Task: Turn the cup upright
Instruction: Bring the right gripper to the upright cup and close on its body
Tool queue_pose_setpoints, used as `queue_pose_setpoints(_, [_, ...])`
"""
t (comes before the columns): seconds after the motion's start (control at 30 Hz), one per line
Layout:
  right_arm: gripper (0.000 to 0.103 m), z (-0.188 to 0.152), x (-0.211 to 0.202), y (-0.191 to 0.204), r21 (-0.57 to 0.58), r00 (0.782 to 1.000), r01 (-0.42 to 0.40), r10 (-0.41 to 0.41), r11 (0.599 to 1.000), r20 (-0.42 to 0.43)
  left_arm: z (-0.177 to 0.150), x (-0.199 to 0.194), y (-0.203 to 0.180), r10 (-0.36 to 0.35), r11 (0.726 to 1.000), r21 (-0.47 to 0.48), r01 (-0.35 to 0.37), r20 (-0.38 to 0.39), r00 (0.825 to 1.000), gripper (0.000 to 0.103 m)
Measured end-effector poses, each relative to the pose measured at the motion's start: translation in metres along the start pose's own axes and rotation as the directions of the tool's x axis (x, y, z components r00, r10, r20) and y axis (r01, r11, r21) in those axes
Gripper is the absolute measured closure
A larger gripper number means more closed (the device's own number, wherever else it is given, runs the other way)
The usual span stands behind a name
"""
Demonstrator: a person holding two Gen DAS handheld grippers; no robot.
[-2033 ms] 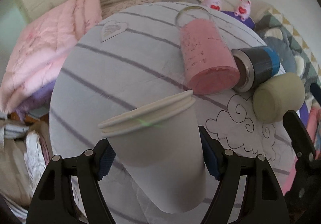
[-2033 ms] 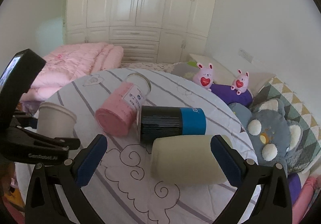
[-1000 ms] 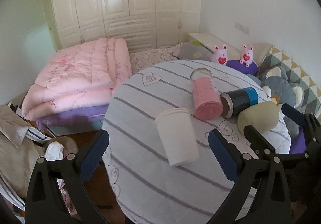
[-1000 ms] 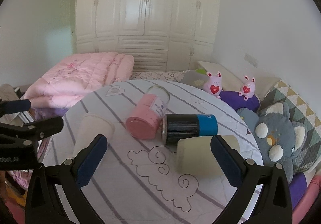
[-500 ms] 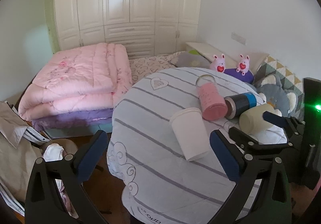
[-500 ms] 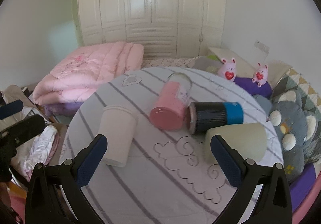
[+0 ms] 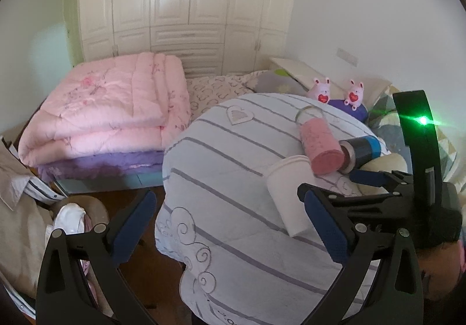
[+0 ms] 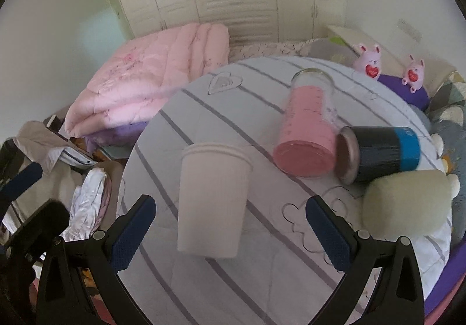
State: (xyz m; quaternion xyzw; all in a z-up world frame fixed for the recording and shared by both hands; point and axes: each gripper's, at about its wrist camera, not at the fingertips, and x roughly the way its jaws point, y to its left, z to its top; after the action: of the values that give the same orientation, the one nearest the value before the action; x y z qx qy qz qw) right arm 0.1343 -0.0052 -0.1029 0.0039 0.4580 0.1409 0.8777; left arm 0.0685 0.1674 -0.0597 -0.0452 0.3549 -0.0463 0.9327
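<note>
Left tongs [image 7: 230, 226] wide open, empty, pulled back off the tabletop [image 7: 221, 150]; 2 s ago they were clamped on the white cup [image 7: 287, 197], so that's a release and retreat. Right tongs [image 8: 230, 227] also wide open, empty, now hovering over the near tabletop with the white cup between and just ahead of the tips, no contact. White cup stands upright, rim up, near the tabletop's left edge. Judgement: that cup is done. Pink cup [image 8: 305, 133], black-and-blue cup [image 8: 384, 153] and beige cup [image 8: 407, 205] lie on their sides, clustered at right, touching or nearly so. Likely next targets.
</note>
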Motion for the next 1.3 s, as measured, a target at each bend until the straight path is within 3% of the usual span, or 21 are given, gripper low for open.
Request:
queue_pose_setpoints(0.3, [0.0, 0.028, 0.034, -0.001, 0.071, 0.981, -0.131, 0.14, 0.989, -0.138, 0.007, 0.032, 0.023, -0.009, 1.0, -0.025, 0.007, -0.063, 0.998, 0.0])
queue_pose_setpoints(0.47, [0.001, 0.032, 0.056, -0.008, 0.11, 0.961, -0.15, 0.171, 0.982, -0.216, 0.005, 0.051, 0.017, -0.069, 0.998, -0.007, 0.069, -0.122, 0.99, 0.0])
queue_pose_setpoints(0.6, [0.012, 0.03, 0.066, -0.013, 0.132, 0.945, -0.175, 0.204, 0.976, -0.256, -0.002, 0.063, 0.0, -0.127, 0.99, 0.04, 0.136, -0.183, 0.975, 0.0])
queue_pose_setpoints(0.7, [0.028, 0.03, 0.07, -0.015, 0.143, 0.929, -0.212, 0.244, 0.967, -0.277, -0.007, 0.066, -0.016, -0.122, 0.984, 0.105, 0.144, -0.191, 0.974, 0.0])
queue_pose_setpoints(0.73, [0.029, 0.029, 0.072, -0.015, 0.142, 0.925, -0.218, 0.251, 0.966, -0.286, -0.008, 0.068, -0.02, -0.126, 0.981, 0.121, 0.153, -0.204, 0.971, 0.0])
queue_pose_setpoints(0.9, [0.031, 0.031, 0.068, -0.017, 0.133, 0.925, -0.247, 0.274, 0.96, -0.263, -0.011, 0.074, -0.034, -0.126, 0.975, 0.152, 0.164, -0.232, 0.964, 0.0])
queue_pose_setpoints(1.07, [0.034, 0.033, 0.052, -0.018, 0.089, 0.937, -0.27, 0.283, 0.959, -0.206, -0.01, 0.079, -0.037, -0.144, 0.98, 0.099, 0.171, -0.238, 0.961, 0.0])
queue_pose_setpoints(1.3, [0.034, 0.033, 0.017, -0.022, 0.009, 0.973, -0.223, 0.223, 0.975, -0.057, -0.008, 0.086, -0.042, -0.117, 0.987, 0.08, 0.137, -0.214, 0.97, 0.0])
